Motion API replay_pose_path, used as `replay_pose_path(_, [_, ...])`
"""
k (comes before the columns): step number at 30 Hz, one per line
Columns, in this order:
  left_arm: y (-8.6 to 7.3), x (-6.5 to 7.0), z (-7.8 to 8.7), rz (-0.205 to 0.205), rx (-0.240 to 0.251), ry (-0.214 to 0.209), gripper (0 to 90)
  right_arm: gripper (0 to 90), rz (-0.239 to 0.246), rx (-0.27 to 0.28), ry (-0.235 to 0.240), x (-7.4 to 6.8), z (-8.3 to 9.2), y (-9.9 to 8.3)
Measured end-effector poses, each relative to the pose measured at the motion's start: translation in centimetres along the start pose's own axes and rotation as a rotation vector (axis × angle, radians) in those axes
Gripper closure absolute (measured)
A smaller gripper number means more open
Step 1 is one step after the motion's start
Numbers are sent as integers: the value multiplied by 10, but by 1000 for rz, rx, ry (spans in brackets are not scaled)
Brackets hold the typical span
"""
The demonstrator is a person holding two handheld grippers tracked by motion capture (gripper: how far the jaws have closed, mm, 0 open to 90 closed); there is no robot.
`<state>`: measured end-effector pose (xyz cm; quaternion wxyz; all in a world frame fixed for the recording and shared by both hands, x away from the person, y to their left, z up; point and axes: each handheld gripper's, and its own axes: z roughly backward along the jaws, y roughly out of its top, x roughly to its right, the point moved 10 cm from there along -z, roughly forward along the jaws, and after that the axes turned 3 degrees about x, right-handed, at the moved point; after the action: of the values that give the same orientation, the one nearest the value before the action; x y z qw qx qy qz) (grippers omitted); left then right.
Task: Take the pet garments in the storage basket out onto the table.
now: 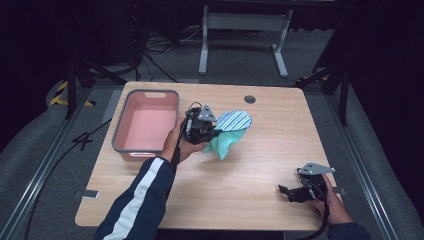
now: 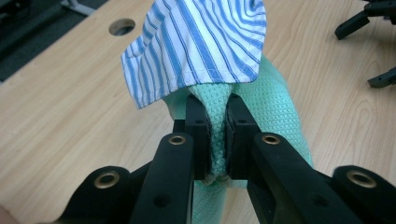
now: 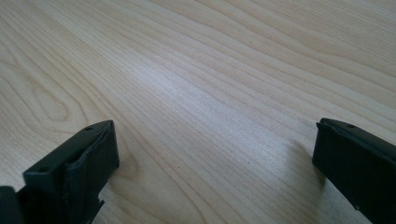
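Left tool [image 2: 215, 128]: clamped on green cloth [image 2: 275, 112], mid table [image 1: 240, 175]
Striped cloth [image 2: 205, 42]: draped over green one
Right tool [image 3: 215, 154]: jaws wide apart, nothing btwn, near table's right front
Bin [image 1: 120, 131]: pink inside, left of cloths

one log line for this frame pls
left gripper: shut on green cloth, striped cloth draped over it | right gripper: open over bare table | pink bin: nothing visible inside

Left gripper [image 2: 215, 135] jaws clamping green cloth [image 2: 275, 112], striped cloth [image 2: 201, 42] draped above, wooden table [image 2: 65, 121]
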<state>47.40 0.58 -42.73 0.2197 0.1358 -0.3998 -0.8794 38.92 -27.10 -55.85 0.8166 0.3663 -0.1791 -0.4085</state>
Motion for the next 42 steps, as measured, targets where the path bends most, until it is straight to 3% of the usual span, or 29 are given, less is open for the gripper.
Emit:
replay_pose_path(10, [-20, 9, -26, -3, -68, -11, 824, 6, 1, 0, 0, 0, 0, 0])
replay_pose_path(23, [-34, 22, -49, -11, -110, -37, 813, 6, -2, 0, 1, 0, 0, 0])
replay_pose_path(33, [-40, 25, -52, -1, -113, -53, 764, 6, -2, 1, 0, 0, 0, 0])
replay_pose_path(42, [-39, 29, -52, 5, -106, -50, 634, 6, -1, 0, 0, 0, 0, 0])
